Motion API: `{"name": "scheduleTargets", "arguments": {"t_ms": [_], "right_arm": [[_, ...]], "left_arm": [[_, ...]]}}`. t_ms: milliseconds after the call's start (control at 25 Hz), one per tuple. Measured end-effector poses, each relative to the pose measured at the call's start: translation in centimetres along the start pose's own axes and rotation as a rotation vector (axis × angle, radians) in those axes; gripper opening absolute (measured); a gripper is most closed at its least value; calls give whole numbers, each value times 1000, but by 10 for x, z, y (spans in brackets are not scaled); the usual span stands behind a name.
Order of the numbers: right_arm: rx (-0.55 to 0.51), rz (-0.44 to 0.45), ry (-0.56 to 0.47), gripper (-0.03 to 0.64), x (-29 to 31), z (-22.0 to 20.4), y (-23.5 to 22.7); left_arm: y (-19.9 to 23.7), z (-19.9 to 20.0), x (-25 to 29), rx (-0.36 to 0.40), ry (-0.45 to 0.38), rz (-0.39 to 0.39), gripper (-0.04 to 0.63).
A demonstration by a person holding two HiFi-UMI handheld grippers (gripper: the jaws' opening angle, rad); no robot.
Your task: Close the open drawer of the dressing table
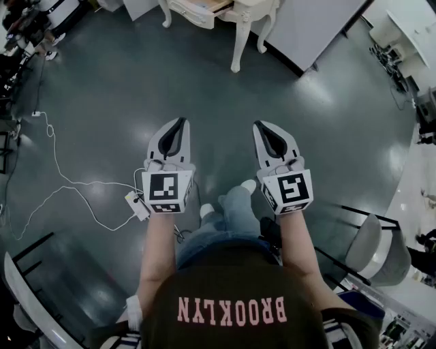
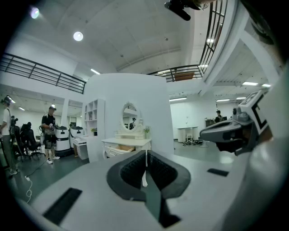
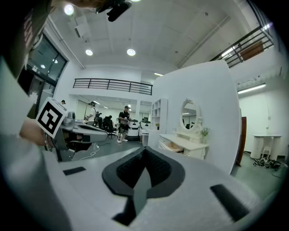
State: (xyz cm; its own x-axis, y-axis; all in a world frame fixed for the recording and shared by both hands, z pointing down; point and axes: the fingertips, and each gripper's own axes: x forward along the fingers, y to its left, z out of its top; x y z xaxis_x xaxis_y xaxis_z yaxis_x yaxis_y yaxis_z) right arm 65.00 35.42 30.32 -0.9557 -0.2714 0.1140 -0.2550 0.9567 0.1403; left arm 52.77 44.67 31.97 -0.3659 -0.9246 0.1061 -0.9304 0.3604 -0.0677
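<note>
The white dressing table (image 1: 235,13) stands at the far top of the head view, its wooden-lined drawer (image 1: 212,5) pulled out. It is several steps of floor away from me. My left gripper (image 1: 181,121) and right gripper (image 1: 259,125) are held side by side at waist height, both pointing toward it, both shut and empty. In the left gripper view the table (image 2: 127,143) with its oval mirror shows just beyond the closed jaws of the left gripper (image 2: 145,152), the drawer (image 2: 121,148) open. In the right gripper view the table (image 3: 186,143) sits right of the right gripper (image 3: 144,150).
A white cable and power strip (image 1: 138,204) lie on the grey floor to my left. Chairs stand at lower left (image 1: 27,272) and lower right (image 1: 371,249). A white partition wall (image 2: 131,94) backs the table. People (image 2: 48,133) stand by desks far left.
</note>
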Motion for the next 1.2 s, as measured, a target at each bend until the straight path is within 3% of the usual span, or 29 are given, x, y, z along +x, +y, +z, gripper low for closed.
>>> {"name": "scheduleTargets", "arguments": {"t_ms": [240, 600, 880, 1200], "right_arm": [[3, -7, -10, -3, -6, 7, 48], [-18, 51, -47, -3, 12, 17, 77], [-32, 91, -69, -3, 76, 23, 48], [-25, 133, -62, -3, 172, 28, -10]], "left_arm": [[25, 3, -39, -16, -17, 11, 11], [49, 7, -56, 14, -69, 32, 11], [81, 13, -6, -6, -62, 89, 11], [121, 26, 93, -58, -61, 129, 11]]}}
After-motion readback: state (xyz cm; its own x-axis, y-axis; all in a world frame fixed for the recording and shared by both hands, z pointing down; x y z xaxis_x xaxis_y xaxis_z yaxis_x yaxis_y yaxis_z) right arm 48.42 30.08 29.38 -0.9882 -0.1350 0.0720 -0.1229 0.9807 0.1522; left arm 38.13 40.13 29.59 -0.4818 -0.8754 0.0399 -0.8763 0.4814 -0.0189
